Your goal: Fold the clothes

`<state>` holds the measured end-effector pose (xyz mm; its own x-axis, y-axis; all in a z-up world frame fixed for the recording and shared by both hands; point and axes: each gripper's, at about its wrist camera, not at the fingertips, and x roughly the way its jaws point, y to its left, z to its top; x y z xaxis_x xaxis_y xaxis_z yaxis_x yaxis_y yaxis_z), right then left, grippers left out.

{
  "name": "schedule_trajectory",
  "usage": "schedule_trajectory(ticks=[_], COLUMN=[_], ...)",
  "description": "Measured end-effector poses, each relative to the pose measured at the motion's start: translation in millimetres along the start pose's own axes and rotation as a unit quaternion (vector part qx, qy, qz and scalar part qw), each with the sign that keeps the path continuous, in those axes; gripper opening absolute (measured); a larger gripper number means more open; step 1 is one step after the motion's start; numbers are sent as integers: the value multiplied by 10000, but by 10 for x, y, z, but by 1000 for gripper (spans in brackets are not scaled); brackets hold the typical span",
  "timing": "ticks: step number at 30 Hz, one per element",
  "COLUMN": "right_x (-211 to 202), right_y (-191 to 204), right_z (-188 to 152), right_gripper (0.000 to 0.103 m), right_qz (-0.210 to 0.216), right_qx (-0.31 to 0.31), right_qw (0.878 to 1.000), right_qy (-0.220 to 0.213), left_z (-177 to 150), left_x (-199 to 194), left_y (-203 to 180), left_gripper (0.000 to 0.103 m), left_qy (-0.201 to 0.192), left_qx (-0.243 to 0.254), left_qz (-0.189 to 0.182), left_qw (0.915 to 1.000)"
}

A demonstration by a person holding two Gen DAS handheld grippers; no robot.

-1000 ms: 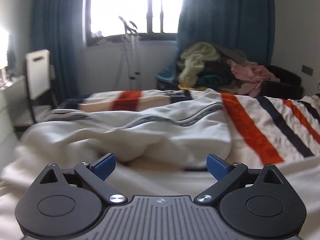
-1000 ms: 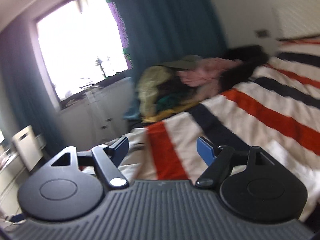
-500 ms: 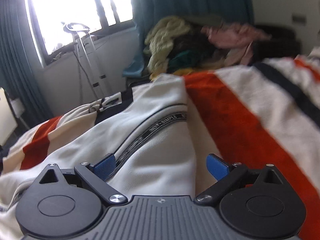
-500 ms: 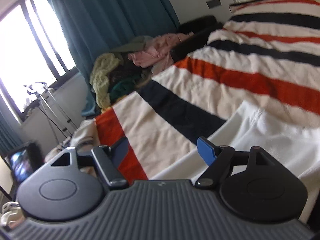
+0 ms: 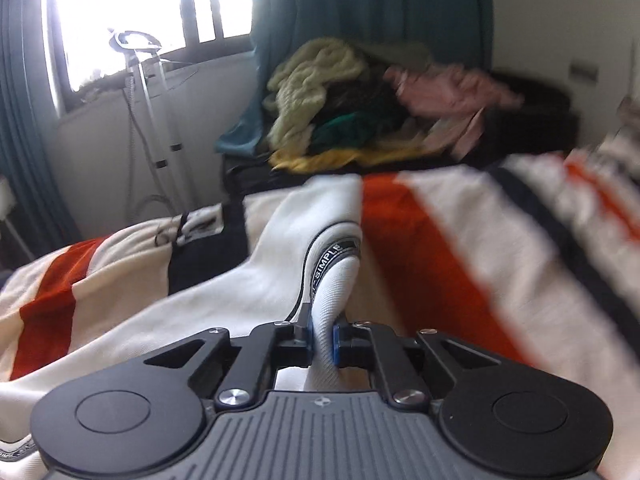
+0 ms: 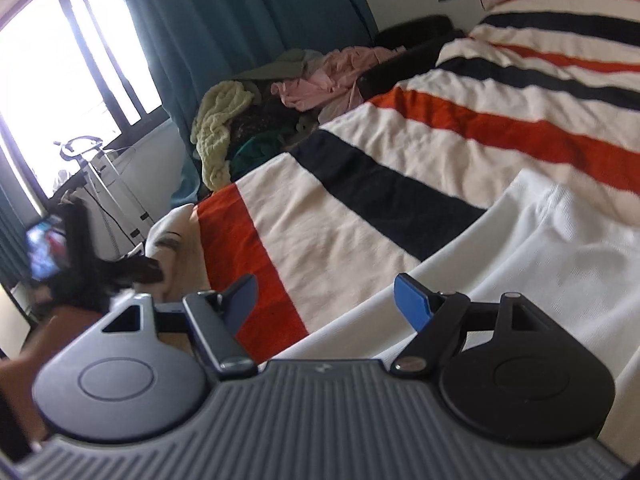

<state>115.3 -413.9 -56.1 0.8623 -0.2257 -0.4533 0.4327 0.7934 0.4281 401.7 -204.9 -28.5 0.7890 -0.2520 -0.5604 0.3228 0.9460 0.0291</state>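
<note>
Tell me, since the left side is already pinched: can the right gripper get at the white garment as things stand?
Probably yes: the right gripper is open, and the white garment lies right beside its right finger on the striped blanket with nothing between them.

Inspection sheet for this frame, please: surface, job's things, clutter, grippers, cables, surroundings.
Surface: striped blanket on a bed, cream with orange and dark bands.
Job's things: white garment with a lettered black trim, lying on the blanket.
Clutter: clothes pile beyond the bed.
Grippers: left gripper shut on a fold of the garment; right gripper open above the garment's edge.
Cables: a thin cord by the metal stand.
Surroundings: bright window, teal curtains.
</note>
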Motion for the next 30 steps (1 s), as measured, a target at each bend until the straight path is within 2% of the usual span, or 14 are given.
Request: schedule_trajectory(ticks=[3,6,7,10,13,16,19,21,23,27,30], right_x=[-82,-174,-188,-222,-223,-180,-137,-102,-68,-16,-70], right_y=[-18,-30,-28,-21,-3,4,11,35,60,123,200], right_z=[31,70,74,81,68,44,20,-17,-55,-125,-154], right_gripper=[78,78,78,78,78,78,78,78,78,78,78], right_qz=[-67,-112,-112,-98,-98,-83,-67,-18,35,169,316], right_qx=[48,86,85,81,23,-2,-28,-47,-67,-152,-356], right_qw=[9999,9996,9996,9996,9997,9998,9999,10000,10000,9997,9989], right_qy=[-83,-248,-260,-265,-238,-158,-77,-26,24,105,24], left_z=[175,261,269,194,50,-98,-173,-184,-229,-346,-434], left_x=[-513,-831,-886,-754,-492,-238,-114,-108,-292,-792,-1166], left_y=[179,440,513,645,748,858,985,1042,1010,890,800], left_gripper=[8,9,10,13,15,23,40,72,85,87,92], left_qy=[-578,-972,-1032,-736,-374,-83,-38,16,-9,-122,-207], left_qx=[-340,-773,-915,-1230,-1208,-1162,-1324,-1452,-1462,-1386,-1328], left_qz=[-963,-1271,-1237,-439,240,783,881,1136,1141,901,720], left_qw=[9931,9841,9827,9887,9917,9901,9873,9829,9827,9862,9883])
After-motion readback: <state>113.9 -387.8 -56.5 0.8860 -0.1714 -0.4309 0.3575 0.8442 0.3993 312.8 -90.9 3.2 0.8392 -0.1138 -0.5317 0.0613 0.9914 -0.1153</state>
